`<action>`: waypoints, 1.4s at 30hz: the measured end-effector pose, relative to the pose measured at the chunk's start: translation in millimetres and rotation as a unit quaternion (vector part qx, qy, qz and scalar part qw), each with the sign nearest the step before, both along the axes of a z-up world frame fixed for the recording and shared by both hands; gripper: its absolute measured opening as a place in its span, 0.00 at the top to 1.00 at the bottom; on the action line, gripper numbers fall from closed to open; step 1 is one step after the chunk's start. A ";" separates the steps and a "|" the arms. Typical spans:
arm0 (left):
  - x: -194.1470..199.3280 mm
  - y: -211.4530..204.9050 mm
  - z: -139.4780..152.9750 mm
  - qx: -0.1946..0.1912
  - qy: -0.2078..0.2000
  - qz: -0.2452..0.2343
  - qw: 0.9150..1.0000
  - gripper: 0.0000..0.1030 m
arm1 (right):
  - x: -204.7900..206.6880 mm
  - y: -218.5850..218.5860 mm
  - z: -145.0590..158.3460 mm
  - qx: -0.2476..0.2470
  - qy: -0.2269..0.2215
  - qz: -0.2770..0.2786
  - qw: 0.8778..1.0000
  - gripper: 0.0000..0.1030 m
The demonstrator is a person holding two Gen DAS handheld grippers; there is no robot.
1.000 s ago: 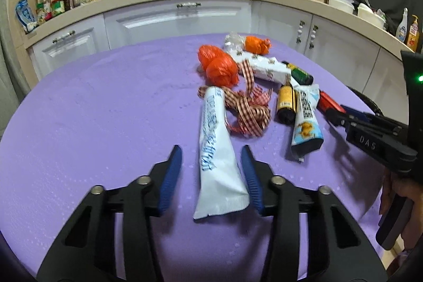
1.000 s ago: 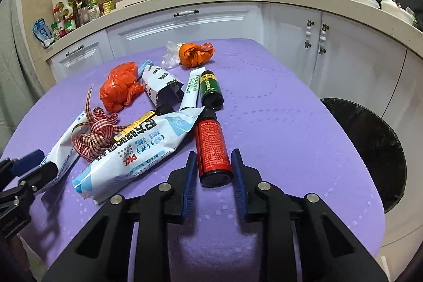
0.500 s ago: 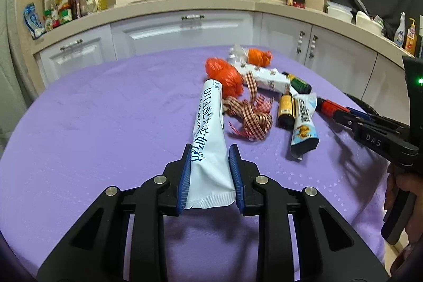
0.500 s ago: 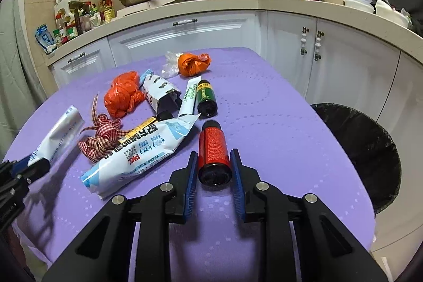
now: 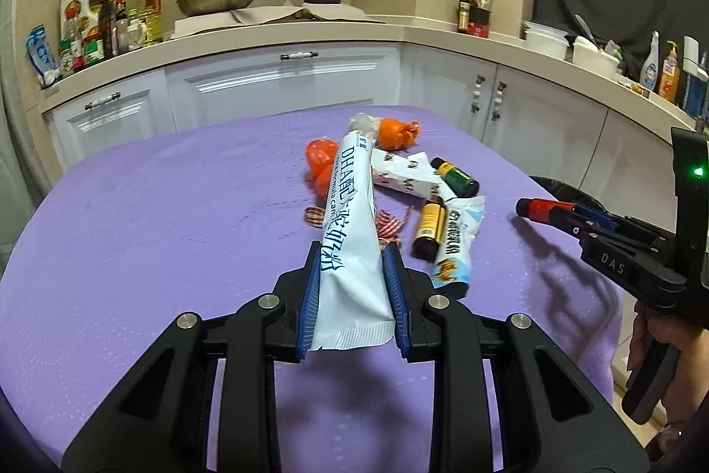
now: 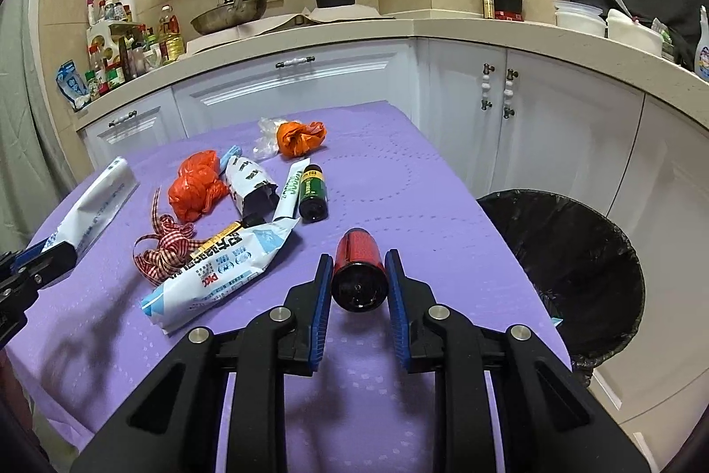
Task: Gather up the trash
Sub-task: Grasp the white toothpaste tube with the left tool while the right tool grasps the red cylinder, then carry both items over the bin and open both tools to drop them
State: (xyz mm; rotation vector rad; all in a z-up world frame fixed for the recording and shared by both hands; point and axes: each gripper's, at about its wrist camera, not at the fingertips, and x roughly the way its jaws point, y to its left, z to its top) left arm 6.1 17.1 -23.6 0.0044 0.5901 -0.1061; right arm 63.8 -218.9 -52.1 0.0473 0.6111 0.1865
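- left gripper clamped on the lower end of a long white packet, held clear above the purple table.
- right gripper clamped on a red bottle, lifted off the table near its right edge.
- just left of it lie a blue-and-white pouch and a checked ribbon.
- toward the far edge lie a green bottle and two orange bags.
- a black-lined bin stands beside the table's right edge.
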 end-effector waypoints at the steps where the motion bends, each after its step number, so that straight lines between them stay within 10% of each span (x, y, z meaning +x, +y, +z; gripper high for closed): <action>1: 0.3 -1.1 -0.6 0.000 0.001 -0.001 1.000 0.74 | -0.1 -0.2 -1.6 0.002 0.003 0.002 1.000 0.76; 26: 6.1 11.9 -11.8 -0.002 0.021 0.026 0.999 0.74 | 19.1 12.1 -25.9 -0.004 0.048 0.021 0.999 0.76; 42: 44.5 -96.6 6.7 -0.008 0.008 -0.095 0.995 0.74 | 8.0 -82.2 10.5 -0.007 -0.005 -0.087 0.996 0.76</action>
